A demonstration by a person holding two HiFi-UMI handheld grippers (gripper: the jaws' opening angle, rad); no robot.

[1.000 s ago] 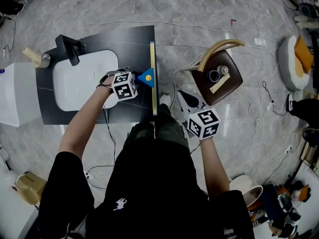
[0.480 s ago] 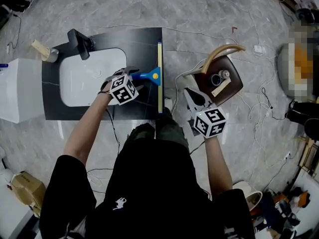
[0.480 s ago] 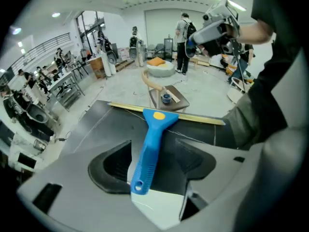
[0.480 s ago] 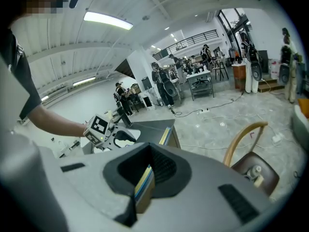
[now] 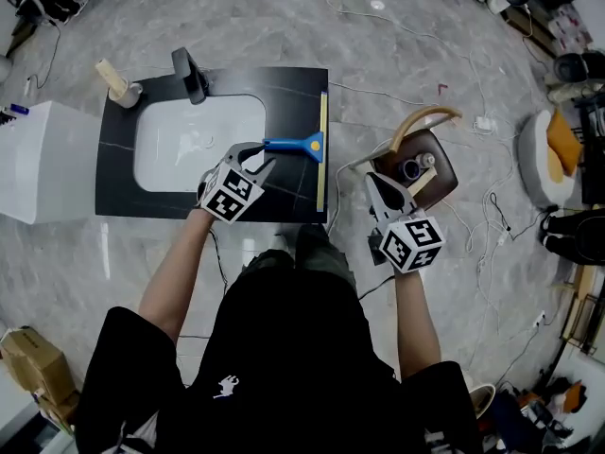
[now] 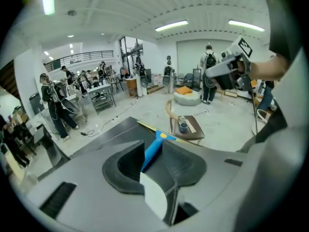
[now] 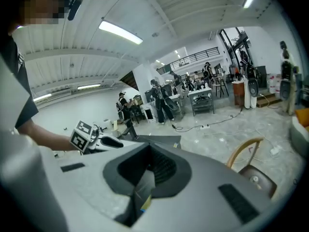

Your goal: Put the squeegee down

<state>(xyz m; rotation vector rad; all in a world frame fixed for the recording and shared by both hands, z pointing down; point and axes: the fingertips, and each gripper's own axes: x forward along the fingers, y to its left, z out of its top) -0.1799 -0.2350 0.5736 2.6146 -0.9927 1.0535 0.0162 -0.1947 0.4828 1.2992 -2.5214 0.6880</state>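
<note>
Grey marble floor [image 5: 284,26], strewn with cables, surrounds a black countertop [image 5: 118,178] with a white basin [image 5: 189,145] sunk into it. A person in a black shirt bearing a small white horse-and-rider logo [image 5: 227,386] stands at its near edge. To the right, a brown stool [image 5: 444,164] carries a dark cup [image 5: 407,170] and a small bottle [image 5: 427,162]. The squeegee [image 5: 302,145], with its blue handle and yellow blade, lies flat along the countertop's right edge. The left gripper [image 5: 257,157] hovers just off the handle's end, its jaws apart and closing, with the handle showing through the gap, ungripped. The right gripper [image 5: 371,180], near the stool, has its jaws together on nothing. Each gripper carries a cube of black-and-white square markers.
</note>
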